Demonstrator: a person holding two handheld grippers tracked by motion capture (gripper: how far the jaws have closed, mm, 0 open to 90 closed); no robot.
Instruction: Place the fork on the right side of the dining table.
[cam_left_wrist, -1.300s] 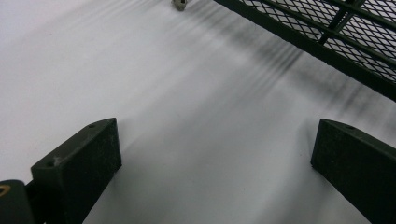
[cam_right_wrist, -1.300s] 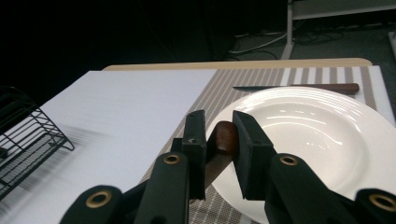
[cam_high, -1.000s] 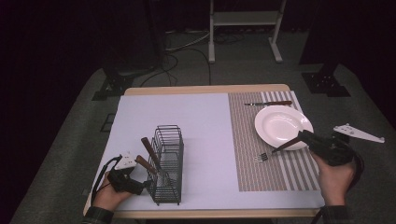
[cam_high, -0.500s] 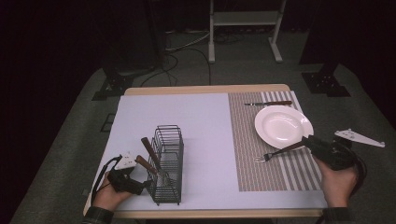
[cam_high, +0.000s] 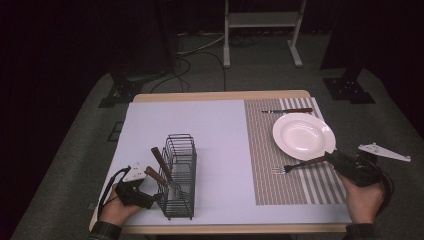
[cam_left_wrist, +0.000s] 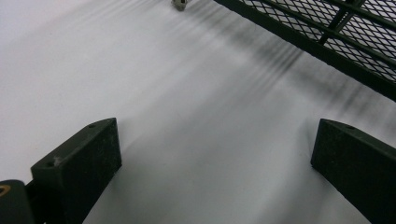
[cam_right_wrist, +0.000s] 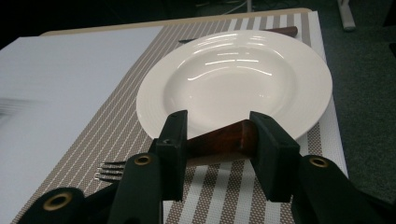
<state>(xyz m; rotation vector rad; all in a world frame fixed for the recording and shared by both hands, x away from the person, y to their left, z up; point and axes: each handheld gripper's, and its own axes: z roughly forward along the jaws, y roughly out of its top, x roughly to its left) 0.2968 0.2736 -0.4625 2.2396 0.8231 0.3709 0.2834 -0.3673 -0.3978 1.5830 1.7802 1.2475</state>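
A dark room with stand legs and cables on a grey floor surrounds the wooden table (cam_high: 220, 95), which carries a pale lavender sheet and, on the person's right, a brown-and-white striped woven placemat (cam_high: 280, 172). Over the last second the right tool (cam_high: 334, 159) has drawn back toward the near right edge of the table, and the wooden-handled steel fork (cam_high: 292, 166) has come with it, sliding off to lie just below the round white ceramic plate (cam_high: 302, 136) with its tines pointing left of the tool. The right gripper view shows that tool's jaws closed on the fork's brown handle (cam_right_wrist: 219, 140), the plate rim right behind them. That suggests a place setting being laid, the fork about to be left beside the plate; a wooden-handled knife (cam_high: 287, 110) already lies beyond it. The left tool (cam_high: 152, 198) has stayed put, jaws spread wide and empty over the bare sheet, with the black wire-mesh cutlery caddy (cam_high: 179, 175) just to its right, more handles standing inside.
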